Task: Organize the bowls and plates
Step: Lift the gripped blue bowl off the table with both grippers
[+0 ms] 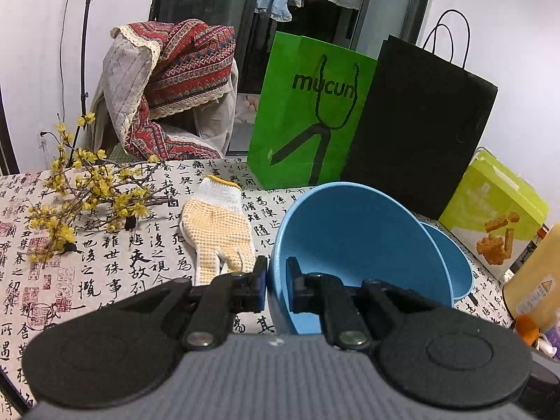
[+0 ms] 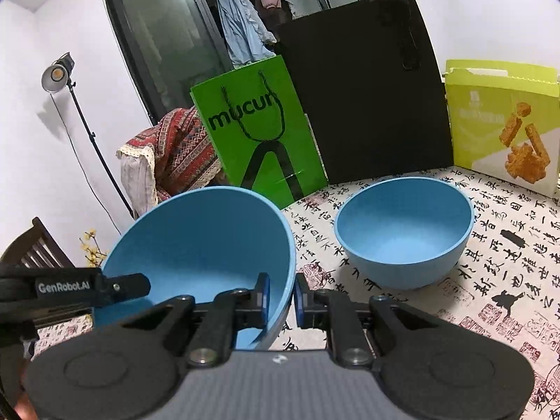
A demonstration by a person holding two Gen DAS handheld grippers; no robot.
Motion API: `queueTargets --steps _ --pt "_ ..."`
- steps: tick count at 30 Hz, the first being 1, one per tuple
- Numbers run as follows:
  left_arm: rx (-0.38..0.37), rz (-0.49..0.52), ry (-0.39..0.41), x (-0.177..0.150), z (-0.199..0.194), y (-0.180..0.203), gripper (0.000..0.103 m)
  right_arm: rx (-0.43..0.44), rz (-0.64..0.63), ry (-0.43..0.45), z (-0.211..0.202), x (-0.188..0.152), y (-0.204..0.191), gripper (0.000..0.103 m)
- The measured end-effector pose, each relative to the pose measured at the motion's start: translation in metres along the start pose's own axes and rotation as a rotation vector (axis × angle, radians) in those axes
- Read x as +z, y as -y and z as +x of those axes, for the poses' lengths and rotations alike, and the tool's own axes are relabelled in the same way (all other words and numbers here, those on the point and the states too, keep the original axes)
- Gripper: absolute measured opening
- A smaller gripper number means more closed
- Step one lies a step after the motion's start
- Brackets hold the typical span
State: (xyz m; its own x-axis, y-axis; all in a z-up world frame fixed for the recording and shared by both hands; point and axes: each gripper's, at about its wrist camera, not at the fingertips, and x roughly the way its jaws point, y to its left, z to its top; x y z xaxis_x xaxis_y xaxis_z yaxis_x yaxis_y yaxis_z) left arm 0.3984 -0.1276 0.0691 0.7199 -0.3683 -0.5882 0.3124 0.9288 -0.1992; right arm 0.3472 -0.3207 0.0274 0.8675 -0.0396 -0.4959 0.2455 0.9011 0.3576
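Note:
A large blue bowl (image 1: 357, 241) hangs tilted above the calligraphy tablecloth (image 1: 105, 262), held from both sides. My left gripper (image 1: 276, 280) is shut on its left rim, one pad outside and one inside. In the right wrist view the same bowl (image 2: 199, 245) has my right gripper (image 2: 281, 297) shut on its right rim. There a finger of the left gripper (image 2: 122, 285) reaches in at the bowl's left edge. A second blue bowl (image 2: 402, 234) stands upright on the cloth to the right. In the left wrist view this second bowl (image 1: 455, 262) peeks out behind the held one.
A green paper bag (image 1: 308, 115) and a black paper bag (image 1: 420, 129) stand at the table's back. A yellow-green snack box (image 2: 504, 122) and a yellow bottle (image 1: 539, 273) are on the right. A dotted glove (image 1: 217, 227) and a flowering branch (image 1: 91, 196) lie to the left.

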Motion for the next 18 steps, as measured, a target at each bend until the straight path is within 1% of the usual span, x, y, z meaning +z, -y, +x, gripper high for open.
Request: queueTargets --steps 3,6,12,18 --pt "-0.003 -0.001 0.008 -0.001 -0.003 0.001 0.011 -0.001 -0.013 0.0 -0.003 0.0 -0.001 0.014" --pt "-0.006 0.003 0.016 -0.001 -0.006 0.003 0.011 -0.005 -0.021 0.02 -0.008 0.001 -0.002 0.014" --pt "0.013 0.018 0.022 -0.005 -0.006 0.01 0.011 -0.011 -0.045 0.04 -0.017 0.002 -0.003 0.014" --pt "0.018 0.023 0.031 -0.007 -0.008 0.013 0.011 0.0 -0.027 0.037 -0.02 0.002 0.001 0.014"
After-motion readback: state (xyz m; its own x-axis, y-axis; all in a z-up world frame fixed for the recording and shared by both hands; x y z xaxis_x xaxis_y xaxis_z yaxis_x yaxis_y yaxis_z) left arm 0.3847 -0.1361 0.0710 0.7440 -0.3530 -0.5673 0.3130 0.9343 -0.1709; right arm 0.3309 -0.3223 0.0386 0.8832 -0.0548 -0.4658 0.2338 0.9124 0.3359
